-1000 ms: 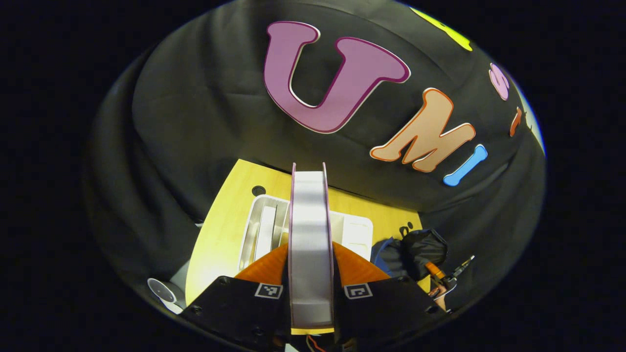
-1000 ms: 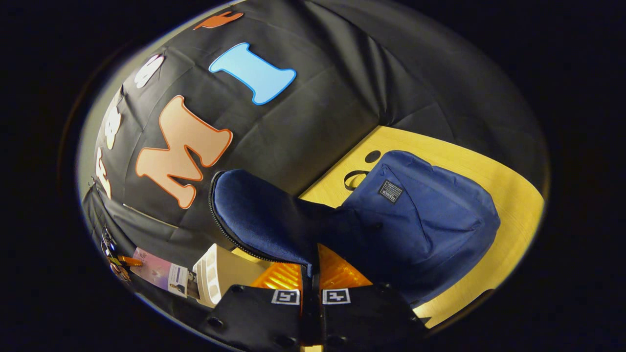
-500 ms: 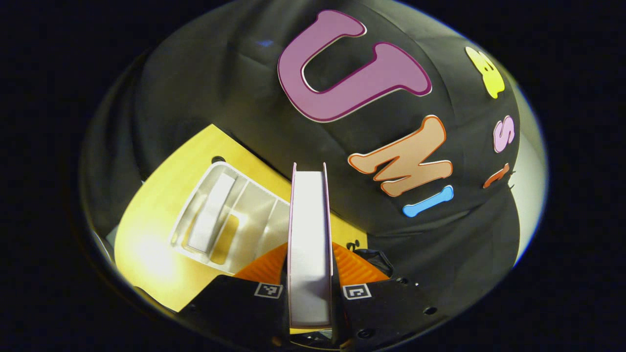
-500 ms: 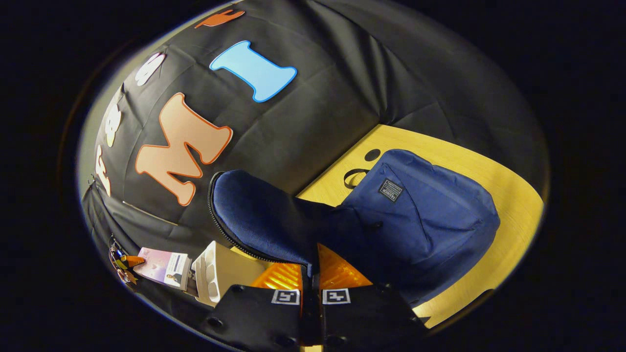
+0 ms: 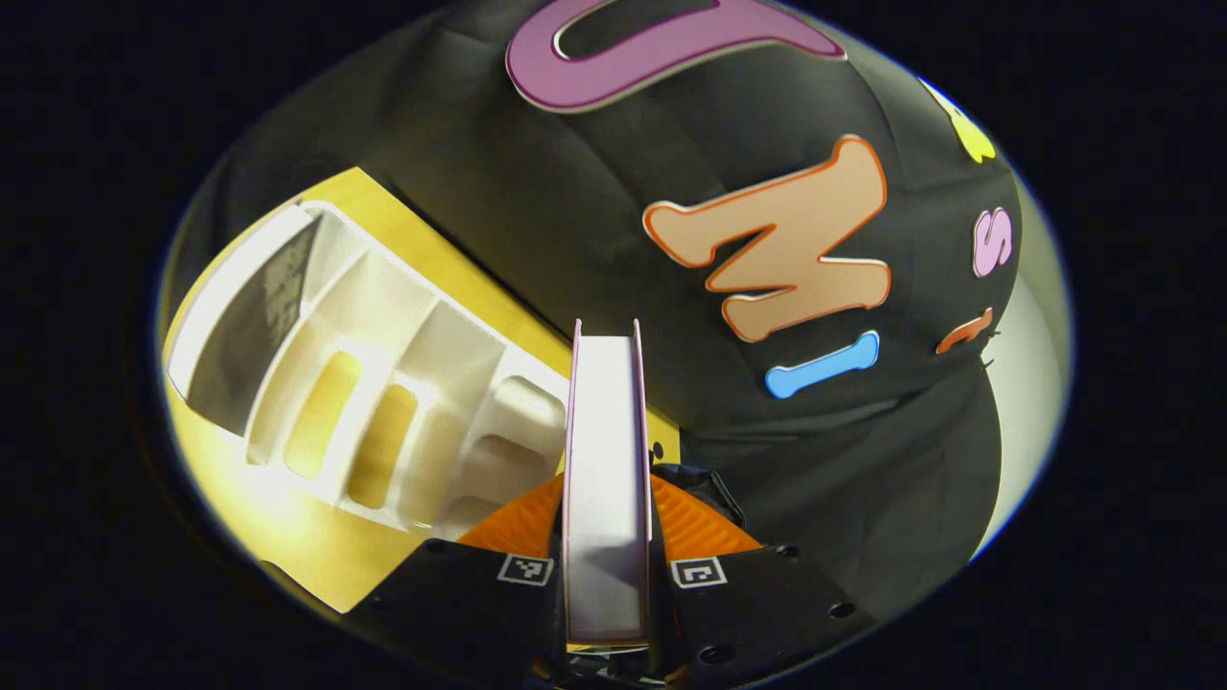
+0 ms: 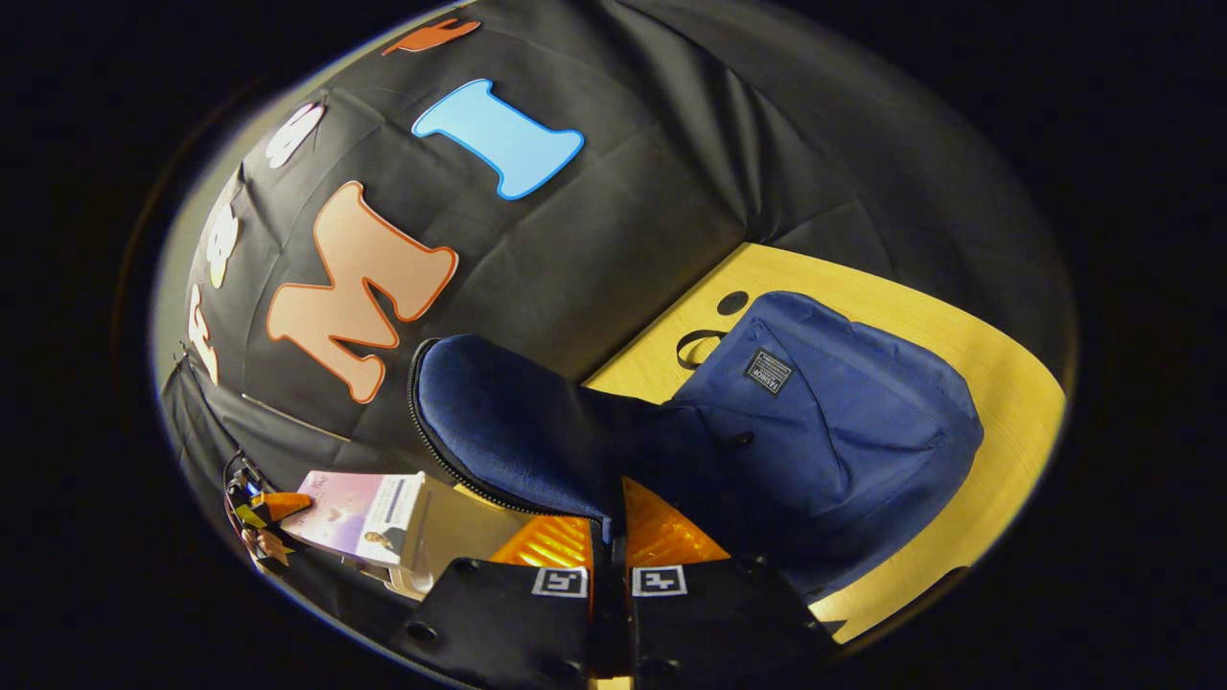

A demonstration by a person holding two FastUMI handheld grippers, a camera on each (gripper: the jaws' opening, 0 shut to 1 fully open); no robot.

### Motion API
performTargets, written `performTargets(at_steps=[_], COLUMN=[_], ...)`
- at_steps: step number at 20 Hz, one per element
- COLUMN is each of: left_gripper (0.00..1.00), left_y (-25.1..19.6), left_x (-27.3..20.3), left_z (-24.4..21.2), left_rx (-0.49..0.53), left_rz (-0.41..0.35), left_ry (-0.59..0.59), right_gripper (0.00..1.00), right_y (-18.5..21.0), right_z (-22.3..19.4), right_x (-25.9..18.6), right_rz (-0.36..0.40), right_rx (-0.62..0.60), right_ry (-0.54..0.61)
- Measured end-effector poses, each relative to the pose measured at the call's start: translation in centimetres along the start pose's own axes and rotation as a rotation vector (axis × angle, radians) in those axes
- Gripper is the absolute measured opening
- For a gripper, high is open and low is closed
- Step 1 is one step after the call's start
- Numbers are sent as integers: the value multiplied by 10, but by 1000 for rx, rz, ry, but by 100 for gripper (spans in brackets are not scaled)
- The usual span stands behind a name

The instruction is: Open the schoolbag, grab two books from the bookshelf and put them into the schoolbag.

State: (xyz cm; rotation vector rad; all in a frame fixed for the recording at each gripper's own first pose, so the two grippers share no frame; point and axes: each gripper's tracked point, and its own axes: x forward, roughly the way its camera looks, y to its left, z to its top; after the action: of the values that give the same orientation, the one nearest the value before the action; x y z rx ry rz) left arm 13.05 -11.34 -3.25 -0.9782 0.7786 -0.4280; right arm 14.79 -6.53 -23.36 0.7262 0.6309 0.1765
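Since a second ago we are swinging the left gripper [image 5: 606,565] across, so in the left gripper view the white bookshelf [image 5: 383,402] is sliding from behind the book to the left side and looming larger, its slots showing the yellow desk [image 5: 288,537] beneath. We are carrying a book [image 5: 606,479] edge-on, its white page block facing us with thin pinkish covers on either side, and both fingers [image 5: 518,522] are pressing against those covers, gripping it firmly. In the right gripper view the same book [image 6: 359,505] is appearing at the lower left, held by the far gripper [image 6: 257,508] just in front of the bookshelf [image 6: 422,565], closer to the bag than before. We are keeping the right gripper [image 6: 610,546] almost where it was, its fingers [image 6: 551,541] closed together on the zippered edge of the schoolbag flap [image 6: 508,431], holding that flap lifted. Beyond it the navy schoolbag [image 6: 844,431] is lying on the desk [image 6: 997,450], its small label patch facing up and its carry loop near the wall
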Motion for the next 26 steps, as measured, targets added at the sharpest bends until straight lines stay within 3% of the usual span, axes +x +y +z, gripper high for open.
performTargets(at_steps=[8, 17, 26], left_gripper=[30, 30, 30], left_y=[-14, -9, -35], left_x=[105, 193, 258], left_z=[-78, -153, -228], left_rx=[-16, -65, -205], left_rz=[-39, -25, -71], left_ry=[108, 178, 208], right_gripper=[3, 3, 3], right_y=[3, 10, 14], right_z=[7, 20, 25], right_x=[-6, -15, -24], right_rz=[9, 41, 92], right_rx=[-19, -44, -38], right_ry=[-26, -58, -90])
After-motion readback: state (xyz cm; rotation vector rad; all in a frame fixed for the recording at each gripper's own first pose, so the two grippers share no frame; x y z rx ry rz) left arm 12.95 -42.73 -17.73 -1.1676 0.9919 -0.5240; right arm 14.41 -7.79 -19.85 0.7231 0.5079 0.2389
